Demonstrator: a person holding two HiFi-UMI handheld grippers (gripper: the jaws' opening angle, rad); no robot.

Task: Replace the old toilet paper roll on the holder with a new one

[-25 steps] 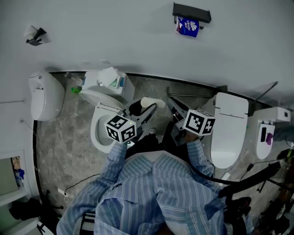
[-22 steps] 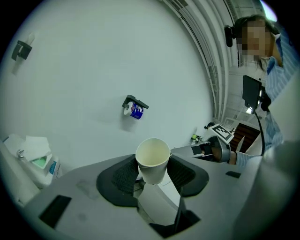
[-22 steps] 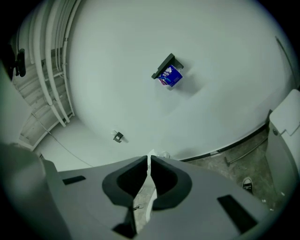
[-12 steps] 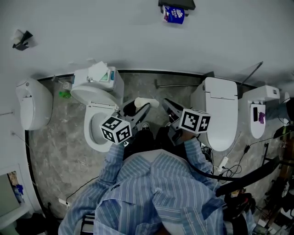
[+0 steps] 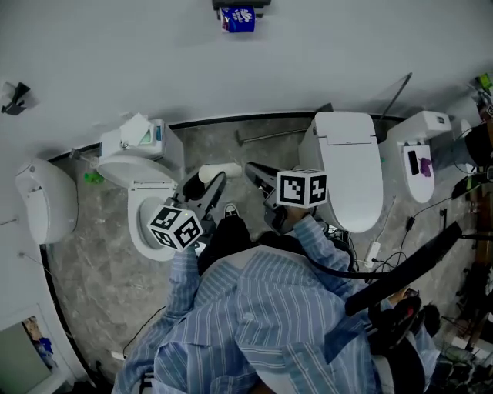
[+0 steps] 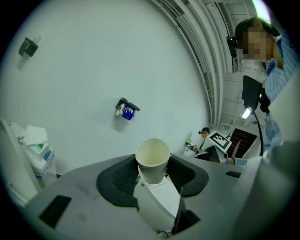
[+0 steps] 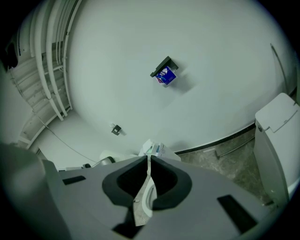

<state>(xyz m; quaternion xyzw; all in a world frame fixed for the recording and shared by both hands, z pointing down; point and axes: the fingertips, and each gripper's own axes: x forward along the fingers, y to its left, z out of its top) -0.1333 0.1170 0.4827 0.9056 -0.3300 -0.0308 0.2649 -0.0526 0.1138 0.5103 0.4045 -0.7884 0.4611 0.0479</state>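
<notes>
A cream cardboard tube [image 6: 153, 159] stands between the jaws of my left gripper [image 6: 153, 165], which is shut on it. From above, the same tube [image 5: 220, 171] sticks out past the left gripper [image 5: 208, 181], over the floor between two toilets. My right gripper [image 5: 258, 174] is beside it, with its jaws shut together and nothing in them [image 7: 148, 161]. High on the white wall ahead hangs a black holder with a blue-wrapped roll [image 5: 237, 17] on it. That roll also shows in the left gripper view [image 6: 125, 111] and the right gripper view [image 7: 164, 75]. Both grippers are well short of the wall.
An open toilet [image 5: 137, 231] with a tissue box [image 5: 143, 132] on its tank stands left. A lidded toilet [image 5: 348, 181] stands right, with another fixture [image 5: 420, 146] beyond it. A urinal [image 5: 42, 202] is far left. Cables [image 5: 385, 254] trail at the right. A second person [image 6: 205, 135] shows far off.
In the head view the wall holder, toilets and both grippers have slid to the left. The left gripper still grips the tube and the right stays shut.
</notes>
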